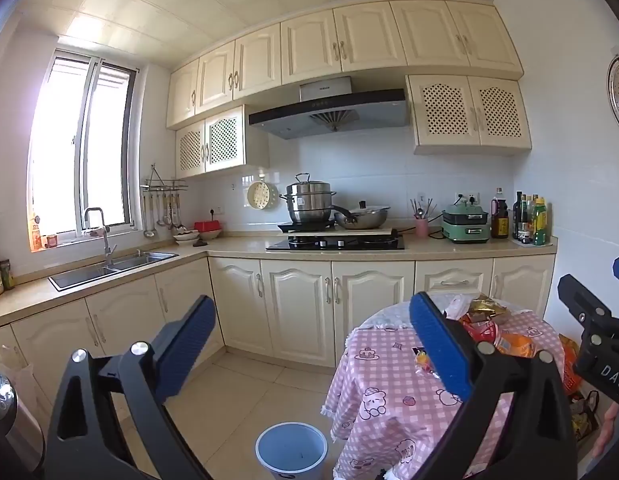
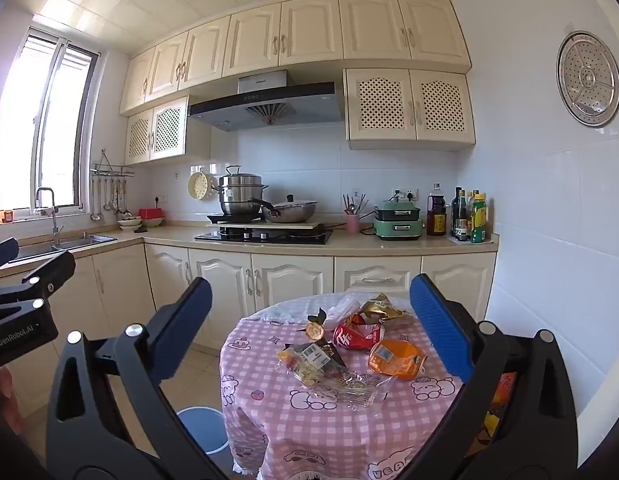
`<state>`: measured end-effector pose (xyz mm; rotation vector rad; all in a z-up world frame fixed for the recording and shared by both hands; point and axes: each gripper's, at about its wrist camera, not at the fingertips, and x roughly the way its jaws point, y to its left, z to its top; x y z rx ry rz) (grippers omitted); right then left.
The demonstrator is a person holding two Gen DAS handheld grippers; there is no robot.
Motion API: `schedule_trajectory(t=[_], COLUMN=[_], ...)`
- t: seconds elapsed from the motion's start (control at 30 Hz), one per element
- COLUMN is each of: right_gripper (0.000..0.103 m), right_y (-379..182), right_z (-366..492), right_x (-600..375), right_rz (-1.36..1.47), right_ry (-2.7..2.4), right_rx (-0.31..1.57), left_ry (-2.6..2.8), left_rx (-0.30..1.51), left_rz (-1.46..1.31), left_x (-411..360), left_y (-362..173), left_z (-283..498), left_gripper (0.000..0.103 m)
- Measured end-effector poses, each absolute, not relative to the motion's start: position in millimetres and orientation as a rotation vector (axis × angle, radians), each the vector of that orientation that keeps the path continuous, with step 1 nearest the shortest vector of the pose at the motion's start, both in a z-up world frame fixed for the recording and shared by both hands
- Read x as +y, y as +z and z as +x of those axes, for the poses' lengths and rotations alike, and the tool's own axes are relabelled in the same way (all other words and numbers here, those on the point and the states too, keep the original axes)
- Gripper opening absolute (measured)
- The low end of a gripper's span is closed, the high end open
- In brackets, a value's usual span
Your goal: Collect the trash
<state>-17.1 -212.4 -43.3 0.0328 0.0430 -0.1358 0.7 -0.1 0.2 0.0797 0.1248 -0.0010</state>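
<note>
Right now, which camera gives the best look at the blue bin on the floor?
The left wrist view: the blue bin shows its whole open rim and inside, beside the pink-checked table. The right wrist view shows only part of it, cut off by the tablecloth and a claw finger.

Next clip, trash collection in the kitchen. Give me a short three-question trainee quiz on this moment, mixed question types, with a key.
1. True or false: the right gripper already grips a wrapper.
2. Where does the blue bin stand? A) on the counter B) on the floor beside the round table C) in the sink
3. Name the colour of the crushed can lying among the wrappers.

Key: 1. False, its jaws stand open and empty. 2. B. 3. Red.
</note>
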Motion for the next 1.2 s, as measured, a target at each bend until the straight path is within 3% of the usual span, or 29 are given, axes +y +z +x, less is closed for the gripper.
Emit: schedule_trajectory(t=[1.2], right_gripper=[0.097], right_y=[-49.9], right_z=[-15.4], right_x=[-214.9], right_rz=[0.033], right_ry=[-0.143], right_rx=[0.058], left_ry=[-0.033], left_rx=[0.123], left_rz=[0.076], left_x=[-0.9], left_y=[0.5], left_z=[-1.5], left_gripper=[0.096])
